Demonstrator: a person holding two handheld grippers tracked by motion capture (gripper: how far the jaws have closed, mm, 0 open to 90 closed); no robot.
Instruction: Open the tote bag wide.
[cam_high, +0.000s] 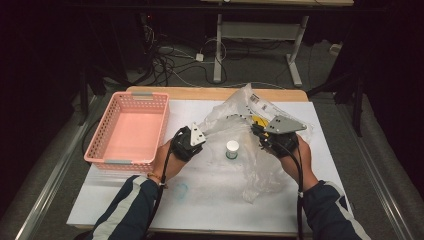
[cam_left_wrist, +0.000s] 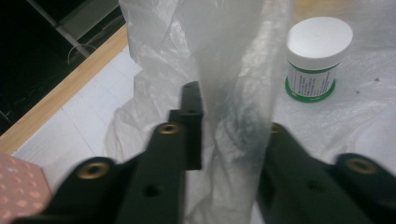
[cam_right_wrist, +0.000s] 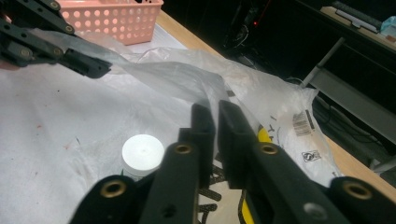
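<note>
Both tongs pinch the same clear plastic bag, one at each side, seemingly to stretch its mouth apart and lift the film off the small white-lidded jar on the worktop between them. Left tongs sit near the middle of the worktop, jaws partly apart with a bunched fold of film between them; I cannot tell how firmly they bite. Right tongs are nearly closed on the bag's other edge, above its printed, yellow-marked part. Farther left, a pink basket stands well apart, probably the place for the jar.
</note>
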